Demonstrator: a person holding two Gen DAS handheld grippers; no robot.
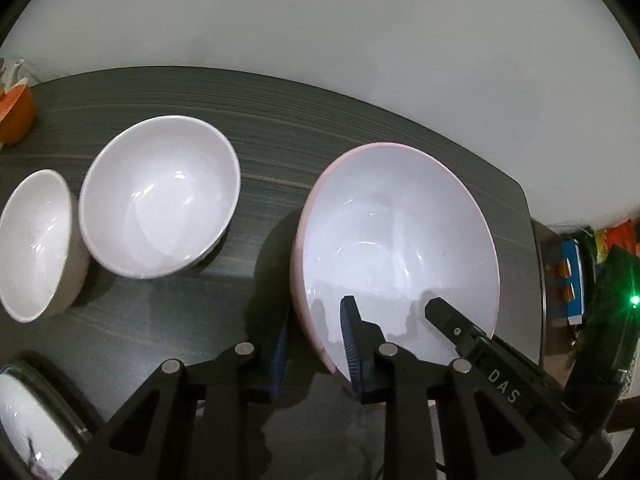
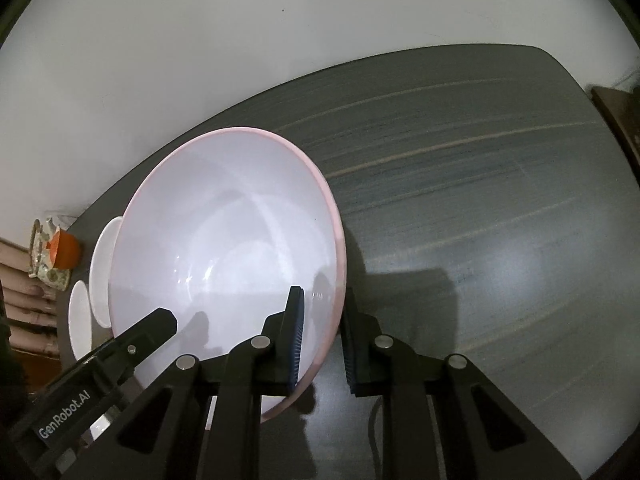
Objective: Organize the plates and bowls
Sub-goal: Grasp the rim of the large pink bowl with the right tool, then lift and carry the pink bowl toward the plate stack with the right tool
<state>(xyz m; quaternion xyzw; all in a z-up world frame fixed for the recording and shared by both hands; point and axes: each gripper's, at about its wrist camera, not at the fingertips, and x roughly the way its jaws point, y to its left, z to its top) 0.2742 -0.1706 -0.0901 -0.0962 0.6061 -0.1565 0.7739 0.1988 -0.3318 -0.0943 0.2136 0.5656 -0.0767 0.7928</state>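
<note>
On dark table [image 1: 168, 88], both fingers [image 1: 352, 344] pinch pink bowl [image 1: 400, 220] rim.

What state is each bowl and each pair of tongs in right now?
Pink bowl: upright, empty, its rim clamped on two sides.
Left tongs: shut on the pink bowl's rim, one finger inside, one outside.
Right tongs: shut on the opposite rim, likewise.
Middle white bowl: upright, empty, on the table.
Far-left white bowl: empty, beside the middle one.
Orange cup: at the table's edge, contents unclear.
</note>
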